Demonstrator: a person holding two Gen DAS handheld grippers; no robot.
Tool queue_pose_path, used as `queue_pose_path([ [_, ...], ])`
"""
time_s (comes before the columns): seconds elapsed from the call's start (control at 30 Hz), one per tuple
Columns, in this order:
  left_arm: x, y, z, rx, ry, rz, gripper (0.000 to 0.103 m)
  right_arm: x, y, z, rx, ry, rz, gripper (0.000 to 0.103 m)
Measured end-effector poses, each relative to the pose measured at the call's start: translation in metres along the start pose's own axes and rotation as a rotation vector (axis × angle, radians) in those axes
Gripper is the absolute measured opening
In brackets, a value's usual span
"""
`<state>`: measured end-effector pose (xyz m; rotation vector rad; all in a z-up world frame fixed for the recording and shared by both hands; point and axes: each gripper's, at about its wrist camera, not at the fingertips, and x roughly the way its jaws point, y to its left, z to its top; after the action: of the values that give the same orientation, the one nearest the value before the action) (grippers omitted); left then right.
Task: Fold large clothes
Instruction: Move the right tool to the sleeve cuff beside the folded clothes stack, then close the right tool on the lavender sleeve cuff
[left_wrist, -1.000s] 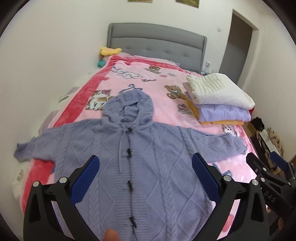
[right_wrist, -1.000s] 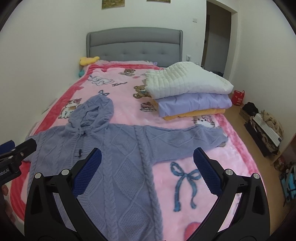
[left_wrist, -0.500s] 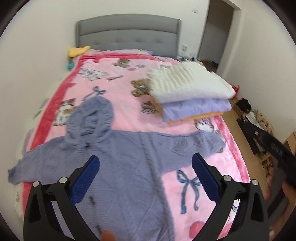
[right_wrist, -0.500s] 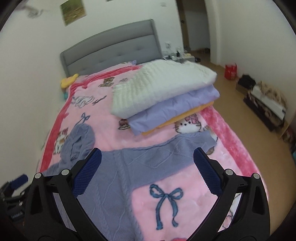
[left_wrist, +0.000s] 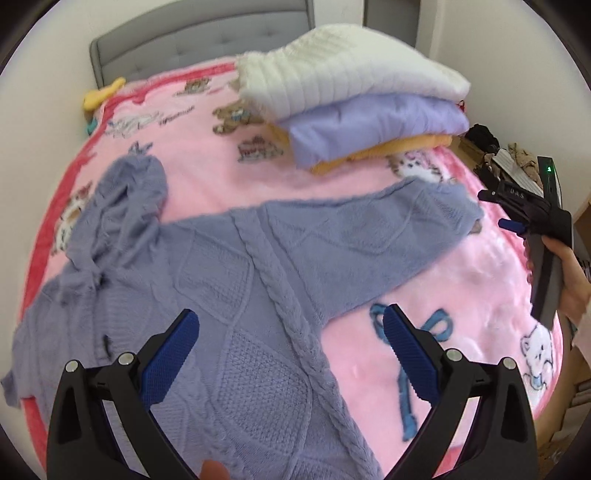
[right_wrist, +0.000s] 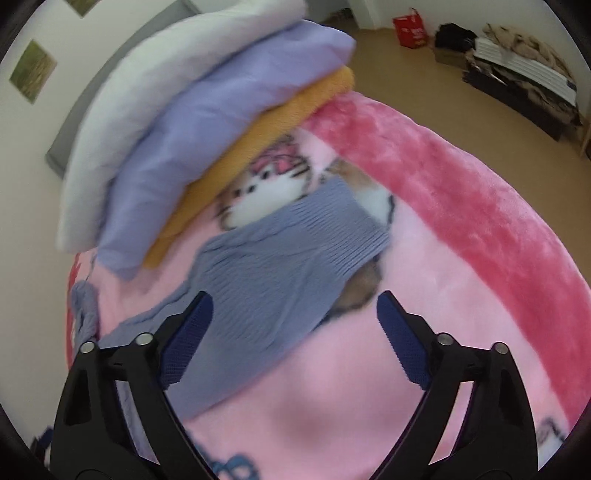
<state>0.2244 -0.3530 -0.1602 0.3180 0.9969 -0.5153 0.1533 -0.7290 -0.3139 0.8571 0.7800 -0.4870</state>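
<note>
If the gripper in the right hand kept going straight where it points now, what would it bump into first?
Most likely the sleeve cuff of the blue-grey knit cardigan, which lies flat on the pink blanket directly ahead of the open right gripper. Depth is hard to judge; the blanket beneath follows right after.

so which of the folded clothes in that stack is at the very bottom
The orange one. It lies directly on the pink blanket, with the lilac one on top of it and the white knit uppermost.

We are viewing one periwinkle cable-knit hooded cardigan (left_wrist: 258, 266), lying flat and spread open, sleeve (right_wrist: 291, 236) extending toward the bed's edge.
</note>
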Motion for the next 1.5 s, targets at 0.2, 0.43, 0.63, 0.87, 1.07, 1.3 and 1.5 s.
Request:
queue_pose_path([
  [0.2, 0.024, 0.02, -0.004, -0.069, 0.028, -0.016, 0.098, 0.047, -0.028, 0.021, 0.147, -0.001, -0.046, 0.084],
  [0.43, 0.033, 0.039, -0.002, -0.119, 0.043, -0.01, 0.098, 0.085, -0.028, 0.037, 0.163, 0.055, -0.16, 0.093],
  [0.63, 0.037, 0.051, -0.004, -0.164, 0.069, -0.032, 0.098, 0.073, -0.051, 0.036, 0.267, -0.025, -0.043, 0.058],
  [0.87, 0.037, 0.055, -0.006, -0.18, 0.067, -0.035, 0.098, 0.078, -0.049, 0.036, 0.252, 0.02, -0.003, 0.058],
  [1.07, 0.033, 0.057, -0.006, -0.181, 0.065, -0.029, 0.098, 0.09, -0.046, 0.032, 0.3, 0.071, 0.072, 0.011],
  [1.3, 0.029, 0.064, -0.009, -0.199, 0.058, 0.001, 0.098, 0.053, -0.012, 0.033, 0.186, -0.042, 0.174, 0.008],
  [1.5, 0.02, 0.086, -0.012, -0.283, 0.046, 0.039, 0.098, -0.035, 0.09, 0.028, -0.168, -0.111, 0.332, 0.008],
])
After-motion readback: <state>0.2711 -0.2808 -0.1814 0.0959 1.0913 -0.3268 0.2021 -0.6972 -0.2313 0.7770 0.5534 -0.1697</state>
